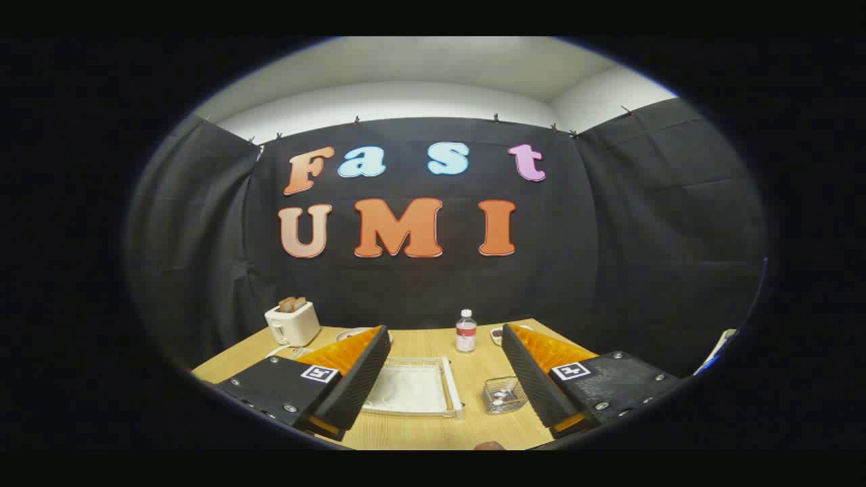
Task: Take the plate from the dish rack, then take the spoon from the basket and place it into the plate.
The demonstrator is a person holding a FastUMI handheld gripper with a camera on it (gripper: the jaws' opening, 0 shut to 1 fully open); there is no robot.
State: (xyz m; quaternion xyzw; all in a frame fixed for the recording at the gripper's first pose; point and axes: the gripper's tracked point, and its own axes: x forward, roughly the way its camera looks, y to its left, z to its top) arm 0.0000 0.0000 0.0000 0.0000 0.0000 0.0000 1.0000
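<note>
A white dish rack (414,389) lies on the wooden table (473,429), between my fingers and low down. Something flat and pale rests inside it; whether that is the plate I cannot tell. To the right of the rack, close to my right finger, stands a small clear basket (504,394) with small metal items in it, too small to name as a spoon. My gripper (446,330) is open wide above the table, with nothing between its fingers.
A water bottle (465,331) stands beyond the rack, near the back of the table. A cream toaster (292,322) with bread sits at the back left. A pale dish (352,333) peeks out behind the left finger, and a small one (497,332) behind the right finger.
</note>
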